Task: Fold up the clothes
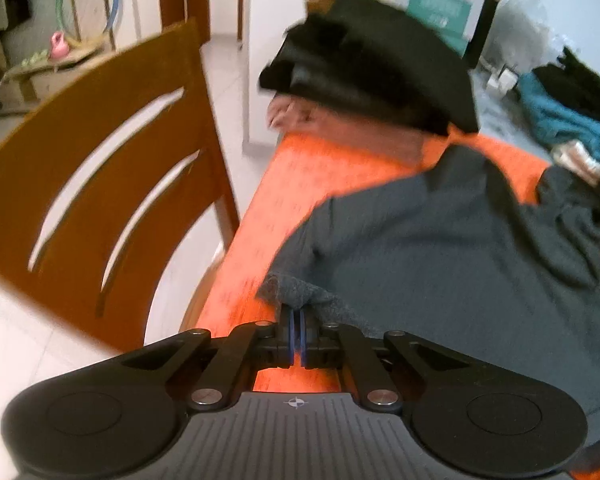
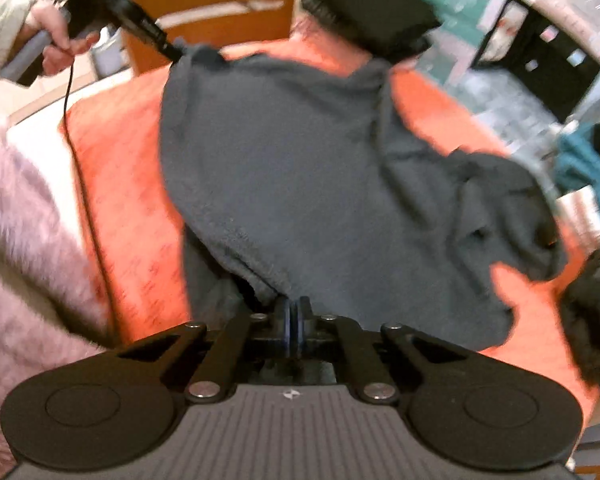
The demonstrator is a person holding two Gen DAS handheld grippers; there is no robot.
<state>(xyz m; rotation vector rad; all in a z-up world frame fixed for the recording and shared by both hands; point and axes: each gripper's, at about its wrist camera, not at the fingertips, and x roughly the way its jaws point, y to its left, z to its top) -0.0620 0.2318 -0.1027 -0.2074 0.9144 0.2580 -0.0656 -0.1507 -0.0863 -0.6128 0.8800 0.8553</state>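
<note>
A dark grey knit garment [image 1: 440, 248] lies spread over the orange tablecloth [image 1: 300, 176]. My left gripper [image 1: 299, 312] is shut on a corner of its hem at the table's left side. In the right wrist view the same grey garment [image 2: 300, 168] fills the middle, and my right gripper [image 2: 294, 308] is shut on its near edge. The left gripper [image 2: 172, 50] shows there too, at the upper left, pinching the garment's far corner, with a hand [image 2: 56, 40] on its handle. A bunched sleeve lies at the right.
A folded black pile [image 1: 372, 60] rests on a pinkish garment at the far end of the table. A wooden chair [image 1: 100, 184] stands close at the left. Teal and dark clothes [image 1: 564, 108] lie at the right. A fluffy pink sleeve [image 2: 24, 240] fills the left side.
</note>
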